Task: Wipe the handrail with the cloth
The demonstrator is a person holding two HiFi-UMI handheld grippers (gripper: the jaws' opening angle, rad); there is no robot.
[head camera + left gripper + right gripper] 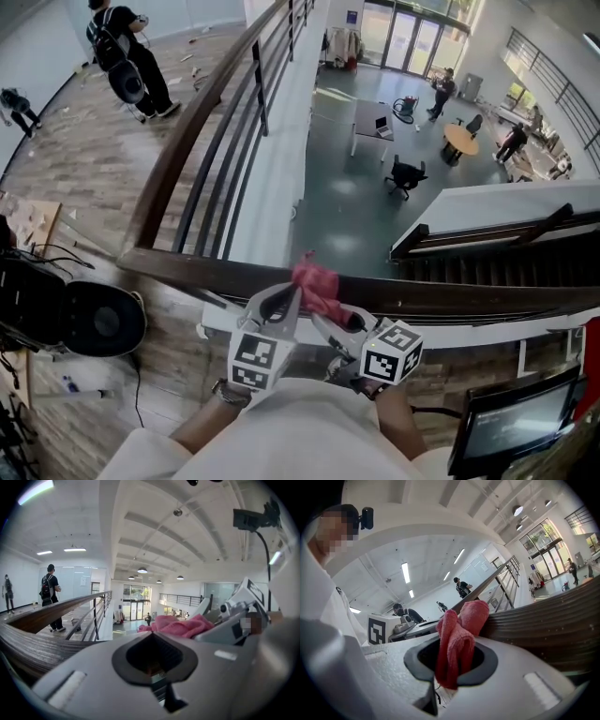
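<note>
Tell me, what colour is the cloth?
Pinkish red. The cloth shows best in the right gripper view.

White shirt [302, 433], pale grey hand-held grippers [297, 292], black-and-white marker cubes [255, 362]

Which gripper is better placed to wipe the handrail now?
Right. The right gripper is shut on the cloth, close at the handrail. The left gripper is shut on nothing, beside it.

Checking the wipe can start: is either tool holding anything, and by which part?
The right tool pinches the pink cloth at a bunched fold, ends sticking out both sides of the jaws. The left tool holds nothing, jaws together.
</note>
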